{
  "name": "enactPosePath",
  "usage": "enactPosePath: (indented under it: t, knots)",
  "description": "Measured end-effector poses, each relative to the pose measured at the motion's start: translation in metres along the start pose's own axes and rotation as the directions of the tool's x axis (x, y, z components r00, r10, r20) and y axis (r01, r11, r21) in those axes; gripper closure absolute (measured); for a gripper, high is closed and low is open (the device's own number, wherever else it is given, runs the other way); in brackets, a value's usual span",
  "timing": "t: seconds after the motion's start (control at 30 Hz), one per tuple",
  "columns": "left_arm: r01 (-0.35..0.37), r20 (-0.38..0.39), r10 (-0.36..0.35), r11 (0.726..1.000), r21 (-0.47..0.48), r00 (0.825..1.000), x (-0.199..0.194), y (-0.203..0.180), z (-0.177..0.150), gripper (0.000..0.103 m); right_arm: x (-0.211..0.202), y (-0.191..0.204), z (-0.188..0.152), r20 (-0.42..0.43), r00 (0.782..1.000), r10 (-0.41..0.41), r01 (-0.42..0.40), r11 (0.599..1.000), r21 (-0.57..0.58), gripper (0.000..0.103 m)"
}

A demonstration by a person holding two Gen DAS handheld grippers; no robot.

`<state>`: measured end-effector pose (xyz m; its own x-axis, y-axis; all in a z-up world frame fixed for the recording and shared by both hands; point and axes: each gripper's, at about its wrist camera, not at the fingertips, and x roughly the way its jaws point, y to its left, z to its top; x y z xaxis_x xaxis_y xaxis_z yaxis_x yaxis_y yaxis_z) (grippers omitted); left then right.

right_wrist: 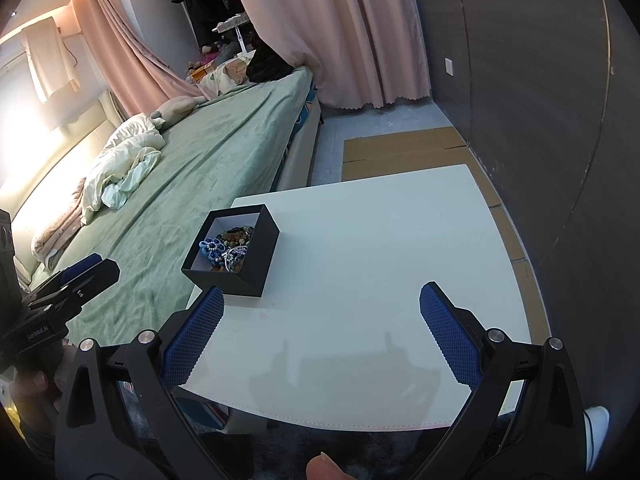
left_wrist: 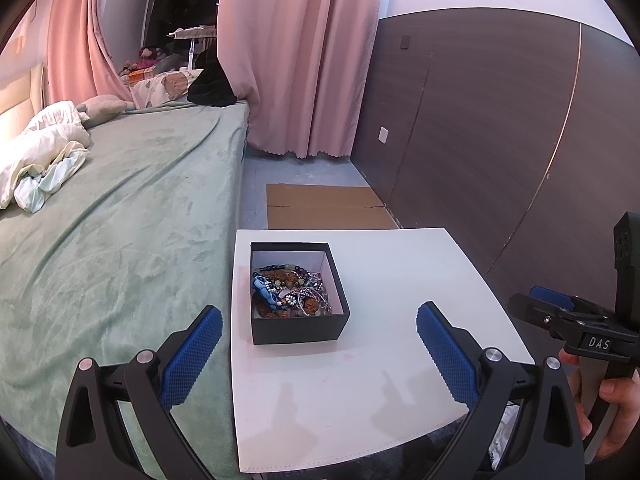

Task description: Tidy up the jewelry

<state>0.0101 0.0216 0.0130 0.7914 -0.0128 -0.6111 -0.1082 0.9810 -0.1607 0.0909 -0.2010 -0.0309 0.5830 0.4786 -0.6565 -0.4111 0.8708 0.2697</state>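
A black open box [left_wrist: 298,326] with a white inside stands on the left part of a small white table [left_wrist: 400,280]. It holds a tangle of jewelry [left_wrist: 290,290]: bead bracelets, chains and a blue flower piece. My left gripper [left_wrist: 320,320] is open and empty, hovering above the table's near edge, just short of the box. The right gripper [left_wrist: 548,304] shows at the right edge of the left wrist view. In the right wrist view the box [right_wrist: 240,264] with jewelry [right_wrist: 226,250] sits to the left, and my right gripper [right_wrist: 322,304] is open and empty over the table [right_wrist: 380,240].
A bed with a green blanket [left_wrist: 120,220] lies along the table's left side, with crumpled bedding [left_wrist: 40,160] on it. Flat cardboard [left_wrist: 324,204] lies on the floor beyond the table. A dark wood wall [left_wrist: 500,140] stands at right, pink curtains [left_wrist: 300,60] behind.
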Motion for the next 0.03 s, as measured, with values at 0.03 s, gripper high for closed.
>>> enactPosePath:
  t: [0.03]
  knots:
    - [0.000,0.000,0.000,1.000,0.000,1.000,-0.0001,-0.0001,-0.0001,0.008,0.0007,-0.0005,-0.0004,-0.002,1.000,-0.001,0.001,1.000,0.000,0.005]
